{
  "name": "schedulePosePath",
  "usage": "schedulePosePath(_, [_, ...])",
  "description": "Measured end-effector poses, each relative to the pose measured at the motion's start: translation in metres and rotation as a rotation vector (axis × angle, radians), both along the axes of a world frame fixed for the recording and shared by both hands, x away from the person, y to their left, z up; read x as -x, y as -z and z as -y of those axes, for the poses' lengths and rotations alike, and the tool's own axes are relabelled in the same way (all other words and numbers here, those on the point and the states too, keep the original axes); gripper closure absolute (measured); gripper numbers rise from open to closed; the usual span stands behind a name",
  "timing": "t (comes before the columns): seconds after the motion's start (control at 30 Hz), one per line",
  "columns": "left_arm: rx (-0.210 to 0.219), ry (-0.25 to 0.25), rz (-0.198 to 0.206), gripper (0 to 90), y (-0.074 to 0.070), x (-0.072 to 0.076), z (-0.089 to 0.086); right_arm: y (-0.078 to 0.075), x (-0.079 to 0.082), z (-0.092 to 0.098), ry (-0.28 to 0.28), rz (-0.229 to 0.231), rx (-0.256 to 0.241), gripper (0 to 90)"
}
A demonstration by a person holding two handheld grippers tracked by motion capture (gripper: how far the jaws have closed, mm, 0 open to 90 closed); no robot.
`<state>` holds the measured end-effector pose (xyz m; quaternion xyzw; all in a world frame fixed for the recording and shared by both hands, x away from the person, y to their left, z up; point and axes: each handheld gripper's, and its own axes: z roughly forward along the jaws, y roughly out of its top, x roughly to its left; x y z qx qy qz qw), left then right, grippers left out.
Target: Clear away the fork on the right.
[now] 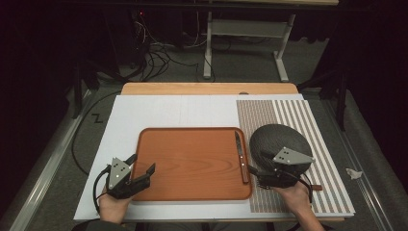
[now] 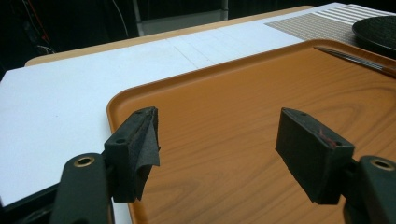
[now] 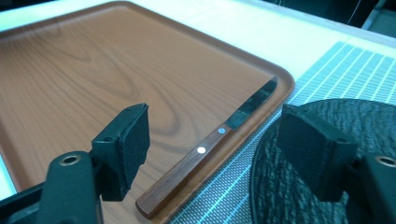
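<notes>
Two grippers: both in play, one per hand, each with its jaws spread wide and nothing between them.
Left gripper [image 1: 142,163]: sits at the near-left corner of the tray, jaws gaping over the tray's edge. In the left gripper view one pad hangs right at the rim and the other over the wood-grain floor; can't tell if either actually touches.
Left pad detail: the black lining on one finger [image 2: 142,140] looks peeled and flappy at the edge.
Right gripper [image 1: 254,174]: near-right of the tray, low over the near end of the knife, jaws wide apart. In the right gripper view the handle end lies between the two pads, but neither pad is on it.
One knife [image 1: 240,156]: wooden handle with two pale rivets, dark blade. It lies along the tray's right side, blade pointing away from the person, handle toward them.
One tray [image 1: 192,192]: brown wood-look, rounded corners, raised rim, sitting on the white board.
One plate [image 1: 279,137]: dark, round, textured, just right of the tray on the mat, partly under the right gripper.
One mat [image 1: 288,113]: striped, half brownish, half white-lined, on the right part of the board.
One white board [image 1: 168,113]: covers most of the table [image 1: 207,88].
One paper scrap [image 1: 353,173]: crumpled, white, on the floor off to the right, well apart from everything.
</notes>
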<state>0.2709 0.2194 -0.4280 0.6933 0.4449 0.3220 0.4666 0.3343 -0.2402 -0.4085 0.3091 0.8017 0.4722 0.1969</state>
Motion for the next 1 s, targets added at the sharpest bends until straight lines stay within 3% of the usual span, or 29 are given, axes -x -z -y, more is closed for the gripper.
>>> schedulePosePath(0.13, [0.0,0.0,-0.001,29.8,0.0,0.0,0.0,0.0,0.0,0.009,0.02,-0.006,-0.033,24.8])
schedulePosePath(0.3, [0.001,0.001,-0.001,29.8,0.0,0.0,0.0,-0.003,0.001,0.016,0.028,-0.014,-0.045,24.8])
schedulePosePath(0.47, [0.001,0.001,-0.001,29.8,0.0,0.0,0.0,-0.007,0.005,0.021,0.031,0.015,-0.045,25.6])
schedulePosePath(0.63, [0.003,0.001,-0.003,29.8,0.0,0.0,0.0,-0.008,0.007,0.032,0.036,0.0,-0.059,27.7])
schedulePosePath(1.0, [0.001,0.0,-0.002,29.8,0.0,0.0,0.0,-0.007,0.016,0.058,0.076,0.019,-0.04,30.5])
